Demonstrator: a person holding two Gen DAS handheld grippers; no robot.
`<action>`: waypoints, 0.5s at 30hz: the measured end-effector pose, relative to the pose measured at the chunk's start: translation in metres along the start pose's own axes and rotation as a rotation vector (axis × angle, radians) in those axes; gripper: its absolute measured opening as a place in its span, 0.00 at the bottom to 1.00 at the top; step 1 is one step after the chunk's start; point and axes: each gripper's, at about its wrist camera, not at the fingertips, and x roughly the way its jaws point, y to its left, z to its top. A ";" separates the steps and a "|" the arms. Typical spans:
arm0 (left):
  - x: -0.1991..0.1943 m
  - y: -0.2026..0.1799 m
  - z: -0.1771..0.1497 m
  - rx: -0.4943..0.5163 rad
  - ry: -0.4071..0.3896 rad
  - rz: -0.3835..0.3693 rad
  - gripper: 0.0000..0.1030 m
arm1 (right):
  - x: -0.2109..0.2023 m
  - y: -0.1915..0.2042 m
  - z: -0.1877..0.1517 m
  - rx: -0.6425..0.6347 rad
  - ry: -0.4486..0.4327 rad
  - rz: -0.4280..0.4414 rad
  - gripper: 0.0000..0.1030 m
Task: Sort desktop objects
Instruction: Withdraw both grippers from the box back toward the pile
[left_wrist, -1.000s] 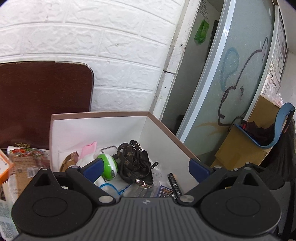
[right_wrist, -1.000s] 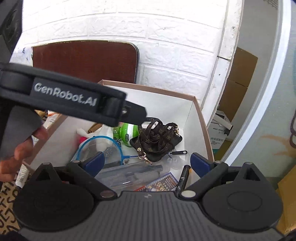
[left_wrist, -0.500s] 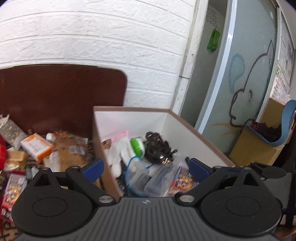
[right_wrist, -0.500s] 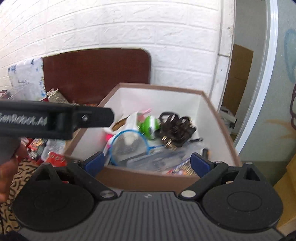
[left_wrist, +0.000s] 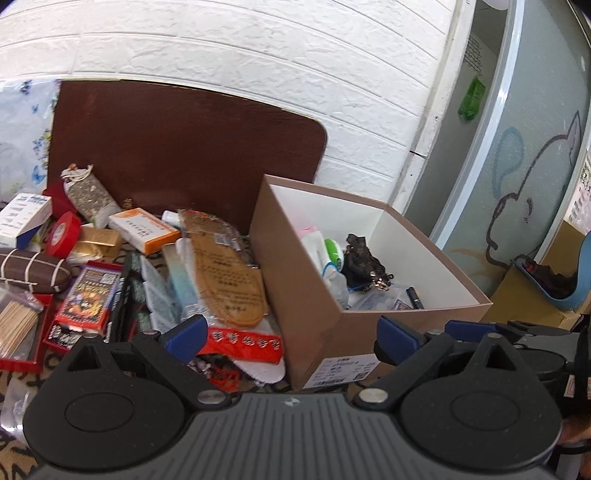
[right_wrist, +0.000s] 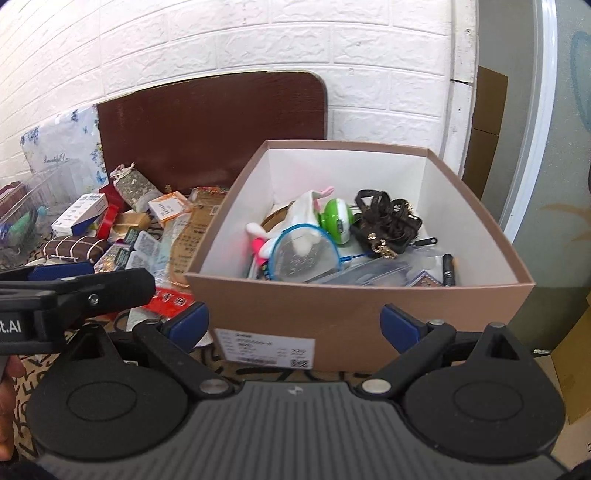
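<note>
A brown cardboard box (right_wrist: 351, 299) with a white inside holds a dark brown patterned pouch (right_wrist: 388, 221), a green and white gadget (right_wrist: 338, 219), a blue-rimmed clear pouch (right_wrist: 303, 253), a black marker (right_wrist: 448, 269) and more. The box also shows in the left wrist view (left_wrist: 295, 280). Loose items lie left of it: a packet of insoles (left_wrist: 225, 273), an orange and white box (left_wrist: 144, 229), a red tape roll (left_wrist: 64, 233), a red card pack (left_wrist: 88, 295). My left gripper (left_wrist: 290, 338) is open and empty, before the box's near corner. My right gripper (right_wrist: 293, 325) is open and empty, in front of the box.
A dark brown board (left_wrist: 177, 155) leans on the white brick wall behind the pile. A brown wrapped roll (left_wrist: 29, 269) and a bag of wooden sticks (left_wrist: 14, 328) lie at the far left. A glass panel and cardboard boxes (left_wrist: 528, 299) stand to the right.
Both grippers have pulled back out of the box and away from it. The left one has swung left, so the pile of loose items is now in its view.
</note>
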 end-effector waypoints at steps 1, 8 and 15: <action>-0.002 0.003 -0.001 -0.006 0.001 0.003 0.98 | 0.000 0.003 -0.001 0.001 0.002 0.007 0.94; -0.018 0.021 -0.012 -0.041 0.008 0.030 0.98 | 0.000 0.019 -0.005 0.018 0.018 0.040 0.94; -0.048 0.059 -0.041 -0.112 0.006 0.077 0.98 | 0.007 0.052 -0.032 0.014 0.060 0.142 0.94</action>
